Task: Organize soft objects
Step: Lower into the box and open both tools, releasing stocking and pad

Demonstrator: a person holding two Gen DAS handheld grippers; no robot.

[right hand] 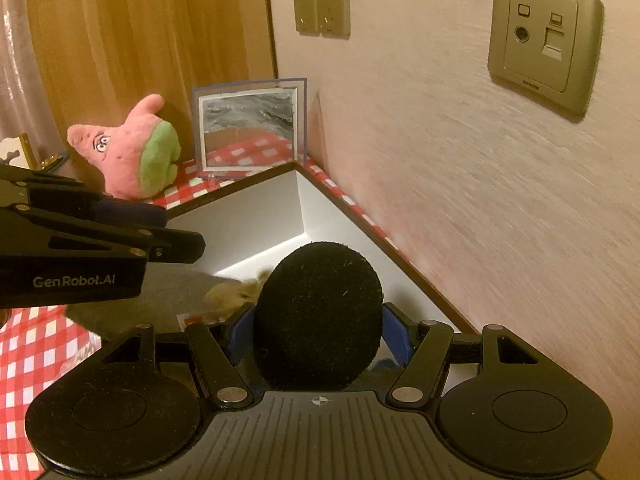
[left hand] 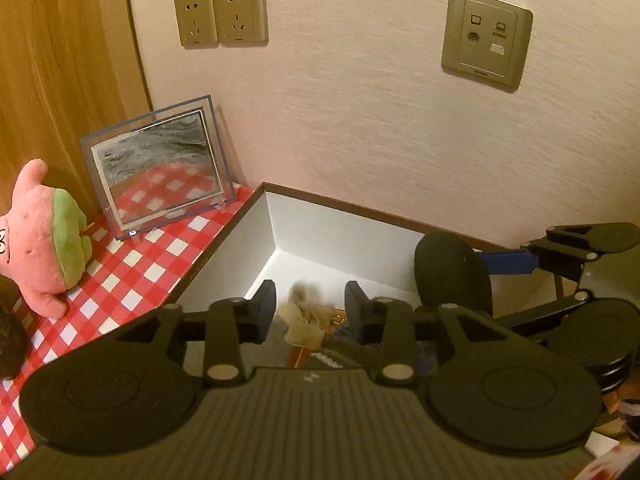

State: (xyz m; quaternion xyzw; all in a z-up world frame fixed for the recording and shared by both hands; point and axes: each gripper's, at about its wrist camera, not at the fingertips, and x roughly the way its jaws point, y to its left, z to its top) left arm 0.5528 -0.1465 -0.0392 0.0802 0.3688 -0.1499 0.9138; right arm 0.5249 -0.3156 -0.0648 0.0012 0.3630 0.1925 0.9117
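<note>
Two grippers are held over a white box that sits by the wall. A round black pad is squeezed between the blue fingers of the right gripper, just above the box. The left gripper is seen with its fingers spread apart and nothing between them. A furry tan toy is seen lying down in the box, below the left gripper. A pink and green plush star is seen at ten o'clock on the bench with the red checked cloth. A clear picture frame is stood just beside it, at the box corner.
</note>
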